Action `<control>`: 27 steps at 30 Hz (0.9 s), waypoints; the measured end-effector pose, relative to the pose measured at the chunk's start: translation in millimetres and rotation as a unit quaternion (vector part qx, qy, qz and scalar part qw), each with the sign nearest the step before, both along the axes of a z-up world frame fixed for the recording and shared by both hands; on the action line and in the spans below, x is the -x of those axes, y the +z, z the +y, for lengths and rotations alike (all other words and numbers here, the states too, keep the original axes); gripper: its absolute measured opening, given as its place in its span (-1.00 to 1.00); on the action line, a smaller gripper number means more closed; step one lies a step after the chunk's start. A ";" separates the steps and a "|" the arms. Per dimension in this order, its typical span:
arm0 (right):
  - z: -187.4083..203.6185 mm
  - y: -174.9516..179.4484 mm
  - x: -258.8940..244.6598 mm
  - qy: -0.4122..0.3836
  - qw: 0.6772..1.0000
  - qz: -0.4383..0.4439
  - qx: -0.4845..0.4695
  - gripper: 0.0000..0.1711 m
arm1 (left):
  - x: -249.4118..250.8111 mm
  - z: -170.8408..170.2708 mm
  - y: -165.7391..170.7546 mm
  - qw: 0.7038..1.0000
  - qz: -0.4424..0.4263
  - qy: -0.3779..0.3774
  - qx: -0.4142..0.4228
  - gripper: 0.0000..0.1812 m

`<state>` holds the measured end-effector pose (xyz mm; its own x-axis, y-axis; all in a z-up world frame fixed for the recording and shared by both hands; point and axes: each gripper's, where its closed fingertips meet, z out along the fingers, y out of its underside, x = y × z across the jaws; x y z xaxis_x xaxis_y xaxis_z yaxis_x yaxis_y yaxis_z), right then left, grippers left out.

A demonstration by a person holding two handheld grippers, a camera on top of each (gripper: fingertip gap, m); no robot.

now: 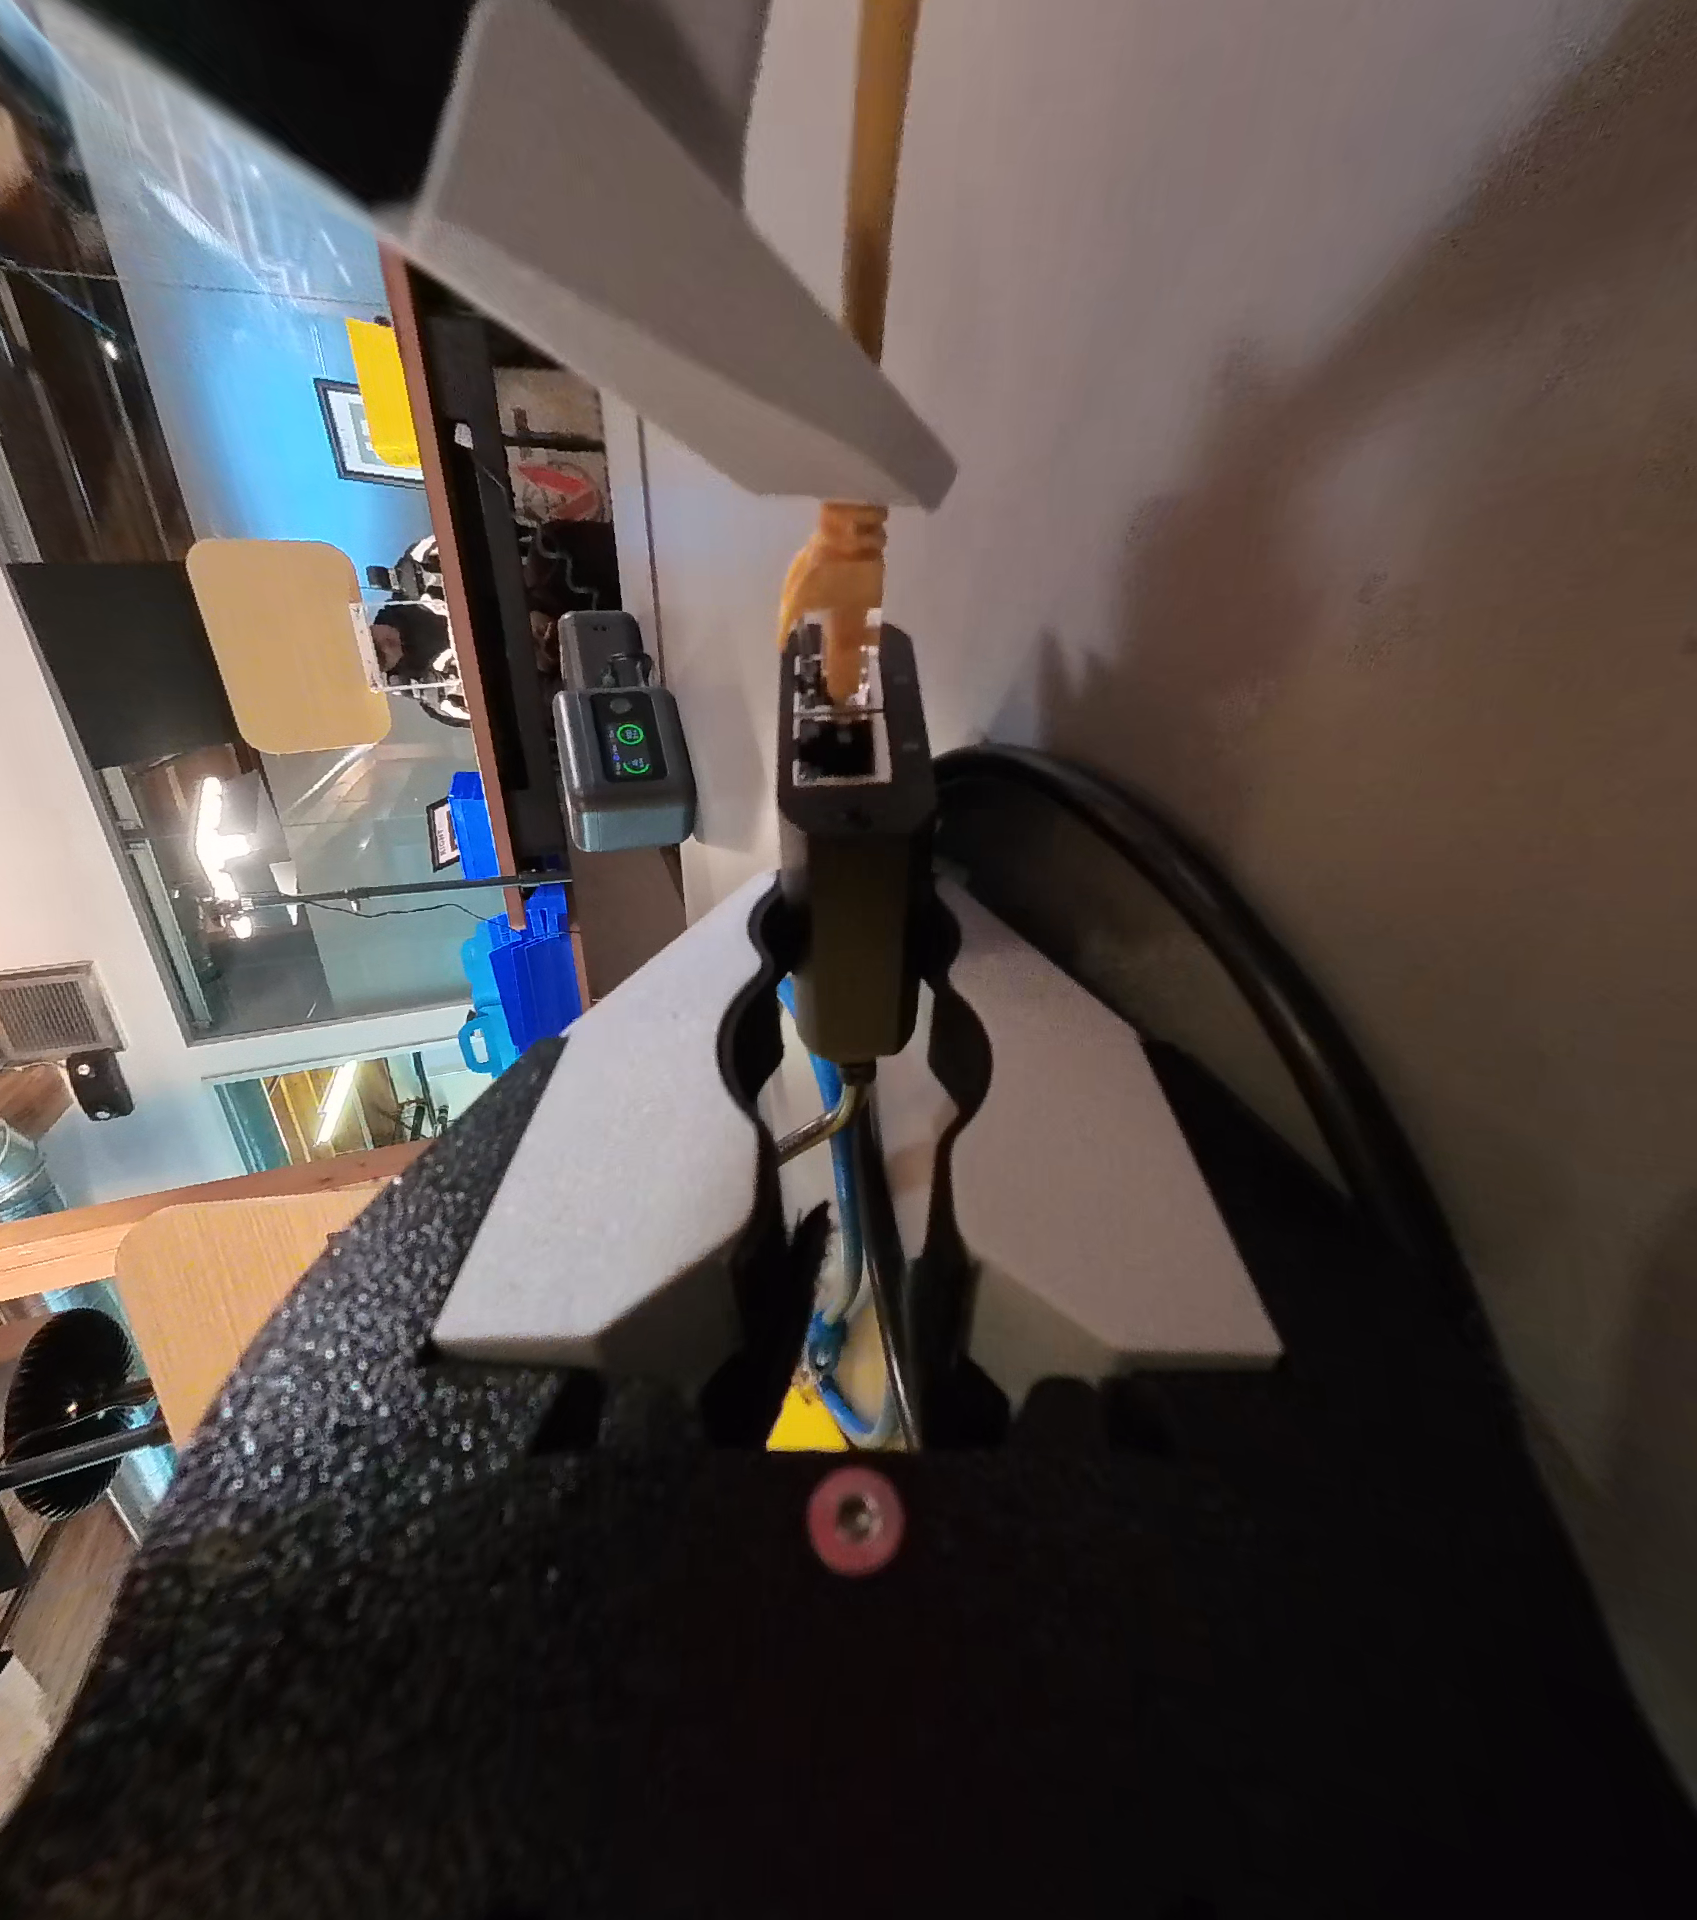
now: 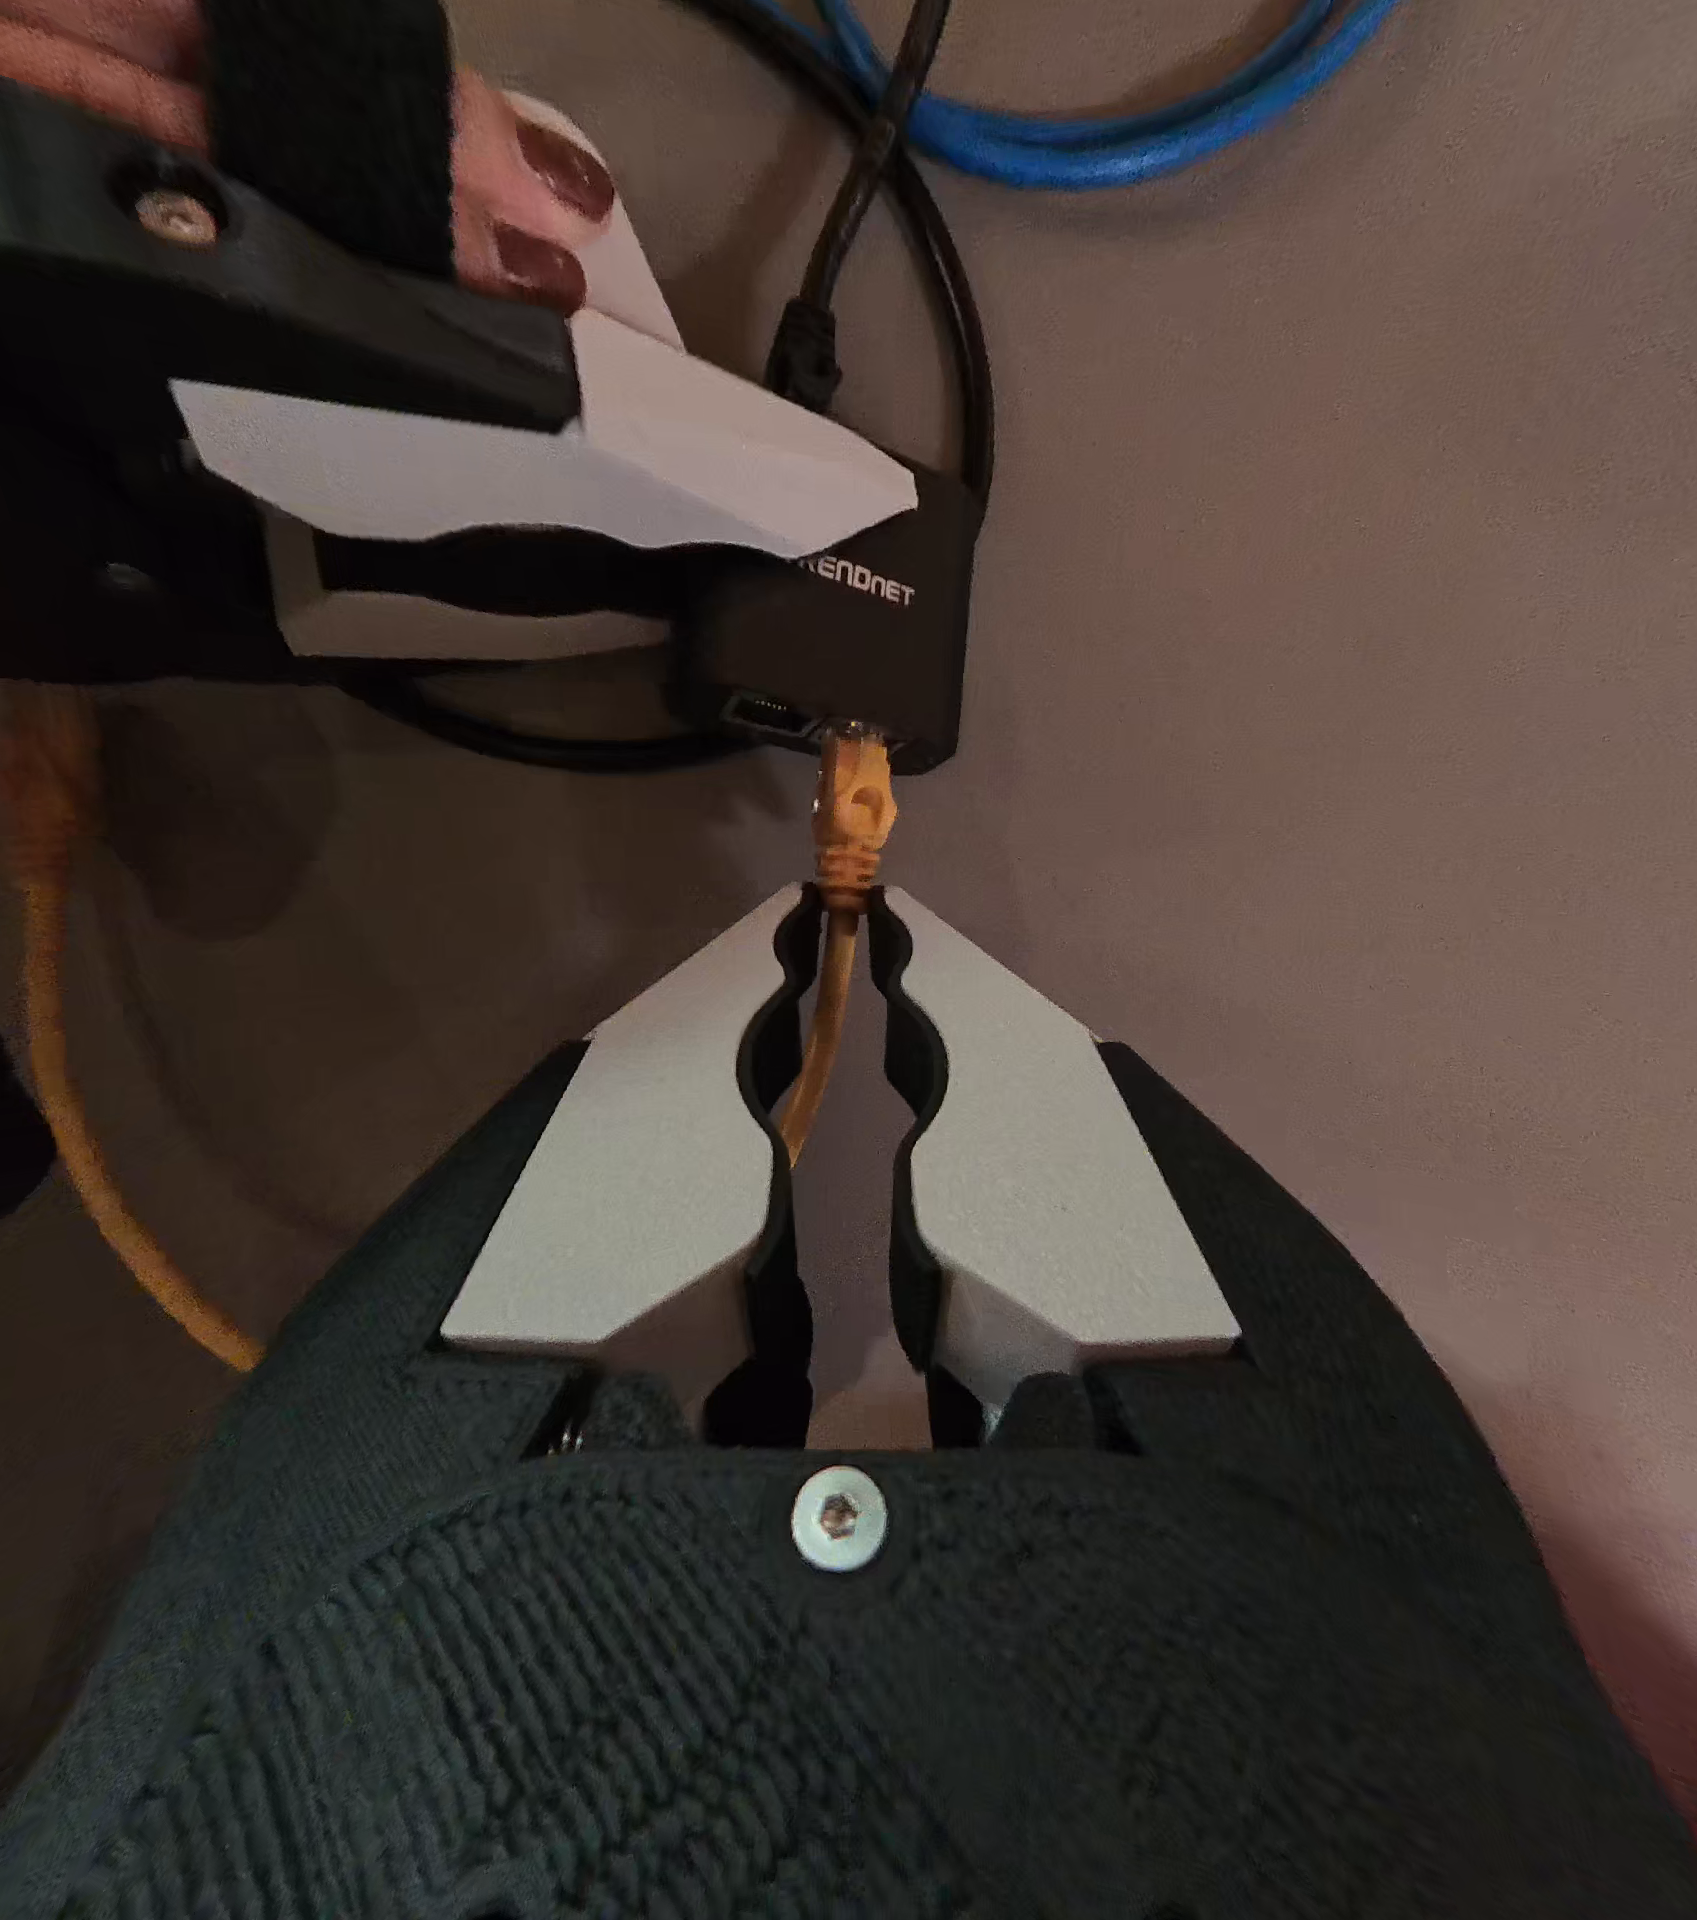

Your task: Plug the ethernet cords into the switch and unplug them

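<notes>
The black switch is clamped between my left gripper's fingers, which are shut on its body. In the right wrist view the switch lies on the grey tabletop, with the left gripper coming in from the left. An orange ethernet plug has its clear tip in the switch's right-hand port, and the port beside it is empty. My right gripper is shut on the orange cord just behind the plug's boot. The plug also shows in the left wrist view, below a right gripper finger.
A blue cord loops behind the switch, and a black cable runs into its back. The orange cord trails off to the left over the grey tabletop. A small grey device with a lit screen stands farther off. The tips of one gripper are about 7 cm away from the tips of the other.
</notes>
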<state>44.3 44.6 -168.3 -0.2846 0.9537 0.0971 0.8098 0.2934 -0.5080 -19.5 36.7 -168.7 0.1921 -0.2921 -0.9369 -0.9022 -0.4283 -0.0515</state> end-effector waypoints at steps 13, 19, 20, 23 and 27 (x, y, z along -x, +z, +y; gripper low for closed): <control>-3.5 2.6 3.9 0.010 0.979 0.169 0.117 -0.91 | -0.8 -1.3 0.8 0.999 -0.044 -0.018 -0.025 -0.76; -1.4 5.3 4.1 0.030 0.976 0.194 0.090 -0.91 | -1.1 2.6 1.1 0.997 -0.057 -0.028 -0.035 -0.74; -1.1 6.0 4.3 0.031 0.976 0.197 0.088 -0.91 | -0.9 2.6 2.3 0.998 -0.052 -0.028 -0.037 -0.75; -1.0 9.2 3.7 0.025 0.975 0.204 0.087 -0.91 | -2.0 1.5 5.8 0.998 -0.034 -0.032 -0.044 -0.76; -2.2 11.0 1.9 0.012 0.974 0.206 0.094 -0.91 | -6.1 -0.7 11.4 0.997 -0.012 -0.045 -0.058 -0.76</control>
